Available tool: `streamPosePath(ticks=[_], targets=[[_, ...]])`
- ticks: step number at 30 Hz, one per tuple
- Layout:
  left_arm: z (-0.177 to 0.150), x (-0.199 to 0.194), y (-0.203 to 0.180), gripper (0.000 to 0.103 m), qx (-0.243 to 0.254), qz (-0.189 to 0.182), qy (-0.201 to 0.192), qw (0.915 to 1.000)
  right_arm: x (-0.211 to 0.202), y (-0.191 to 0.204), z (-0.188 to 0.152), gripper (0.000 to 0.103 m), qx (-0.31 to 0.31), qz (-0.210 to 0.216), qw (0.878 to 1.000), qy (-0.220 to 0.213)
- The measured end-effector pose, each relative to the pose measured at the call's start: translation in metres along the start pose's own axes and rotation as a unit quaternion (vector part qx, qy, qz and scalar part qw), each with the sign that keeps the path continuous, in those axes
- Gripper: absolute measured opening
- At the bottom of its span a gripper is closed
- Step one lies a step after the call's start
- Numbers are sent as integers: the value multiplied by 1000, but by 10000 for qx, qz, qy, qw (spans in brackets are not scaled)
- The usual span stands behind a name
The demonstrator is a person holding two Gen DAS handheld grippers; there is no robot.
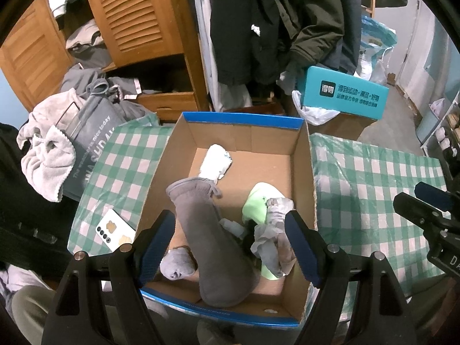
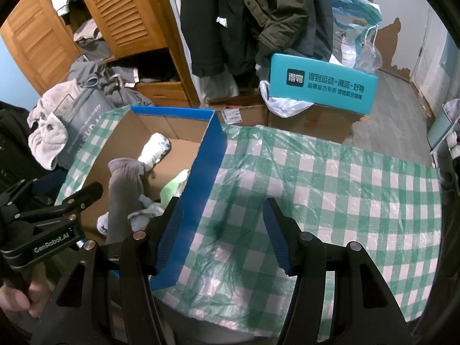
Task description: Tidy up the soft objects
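My left tongs gape empty over the cardboard box; long grey sock inside. Right tongs, at 3 o'clock, gape above checked tablecloth.

White phone on checked tablecloth; teal box beyond; coats hanging

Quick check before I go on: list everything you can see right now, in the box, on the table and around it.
Cardboard box: 1, brown, blue rim, on table.
Long sock: 1, grey, in box.
White sock: 1, box's far end.
Green sock: 1, box right.
Pale grey socks: crumpled, count unclear, on green sock.
Phone: 1, white, left of box.
Tablecloth: green-white check.
Teal box: 1, behind table.
Left gripper: jaws open, above box.
Right gripper: jaws open, above tablecloth.
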State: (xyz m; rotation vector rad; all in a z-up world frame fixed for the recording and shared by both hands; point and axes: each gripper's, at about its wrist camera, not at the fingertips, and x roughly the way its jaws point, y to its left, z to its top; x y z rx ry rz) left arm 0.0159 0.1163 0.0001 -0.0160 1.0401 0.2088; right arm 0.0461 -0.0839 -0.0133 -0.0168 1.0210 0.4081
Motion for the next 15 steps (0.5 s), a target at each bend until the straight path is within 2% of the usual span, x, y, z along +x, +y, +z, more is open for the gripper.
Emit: streamPosePath(ticks=[15], targets=[[-1, -1, -3, 80, 87, 67, -43, 9999, 0, -2, 0, 58, 3, 0, 10000, -1]])
